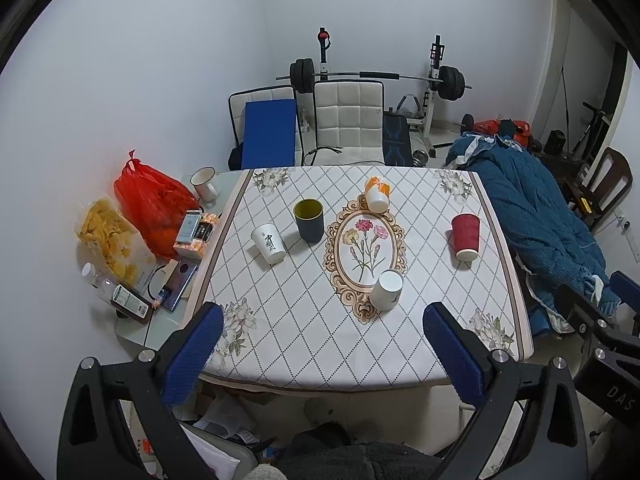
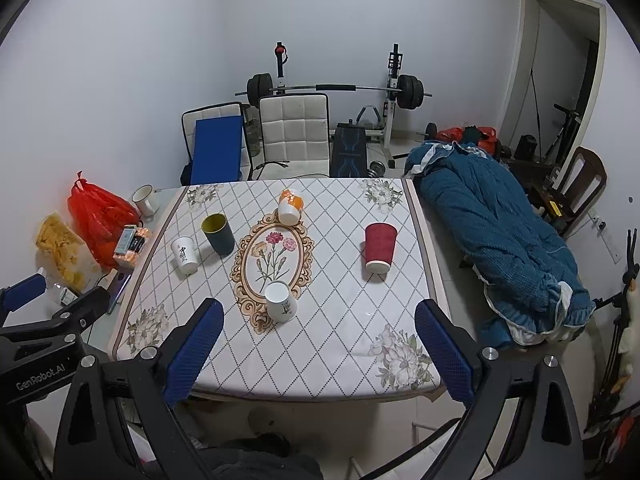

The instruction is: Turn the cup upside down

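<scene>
Left wrist view: the left claw [image 1: 322, 330] is spread apart, empty, above the bench's [image 1: 400, 360] near edge. The dark cup [image 1: 308, 220], yellow inside, stands upright left of centre. Right wrist view: the right claw [image 2: 318, 328] is likewise apart; the same cup [image 2: 218, 233] stands mouth-up beside a white cup [image 2: 185, 255].

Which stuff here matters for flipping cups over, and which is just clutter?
For the job:
dark cup with yellow inside, upright
white cup with black lettering
red ribbed paper cup
orange and white cup
white cup with plant print

Lying about:
red plastic bag
bag of chips
white mug, off the cloth
</scene>
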### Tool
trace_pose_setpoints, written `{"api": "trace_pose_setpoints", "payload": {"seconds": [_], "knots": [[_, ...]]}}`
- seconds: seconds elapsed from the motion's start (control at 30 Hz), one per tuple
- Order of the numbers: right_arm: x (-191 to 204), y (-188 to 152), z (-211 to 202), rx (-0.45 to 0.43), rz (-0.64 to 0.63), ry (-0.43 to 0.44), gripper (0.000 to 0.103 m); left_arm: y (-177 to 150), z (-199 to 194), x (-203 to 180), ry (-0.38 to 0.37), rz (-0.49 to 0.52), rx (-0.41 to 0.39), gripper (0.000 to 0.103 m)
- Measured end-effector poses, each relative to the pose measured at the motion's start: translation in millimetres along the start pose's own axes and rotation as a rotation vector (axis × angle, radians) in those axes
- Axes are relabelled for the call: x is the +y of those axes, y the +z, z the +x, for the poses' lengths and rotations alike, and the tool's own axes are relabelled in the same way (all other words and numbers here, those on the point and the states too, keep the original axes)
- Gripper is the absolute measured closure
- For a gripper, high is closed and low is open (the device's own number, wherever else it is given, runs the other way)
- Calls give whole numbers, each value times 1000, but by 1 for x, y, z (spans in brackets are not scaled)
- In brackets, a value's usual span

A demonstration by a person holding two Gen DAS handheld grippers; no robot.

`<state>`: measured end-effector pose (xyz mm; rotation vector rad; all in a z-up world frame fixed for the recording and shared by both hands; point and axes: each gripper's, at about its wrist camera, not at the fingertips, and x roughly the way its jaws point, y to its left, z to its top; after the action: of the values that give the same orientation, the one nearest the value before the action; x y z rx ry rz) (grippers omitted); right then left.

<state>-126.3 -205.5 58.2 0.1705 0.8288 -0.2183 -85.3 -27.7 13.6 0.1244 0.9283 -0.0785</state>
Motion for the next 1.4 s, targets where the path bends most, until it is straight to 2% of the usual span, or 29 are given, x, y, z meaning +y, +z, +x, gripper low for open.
{"api": "trace_pose_setpoints", "payload": {"seconds": [1.4], "knots": [[1,-8,2,4,3,14,4,-9,-6,0,-1,-7,5,1]]}}
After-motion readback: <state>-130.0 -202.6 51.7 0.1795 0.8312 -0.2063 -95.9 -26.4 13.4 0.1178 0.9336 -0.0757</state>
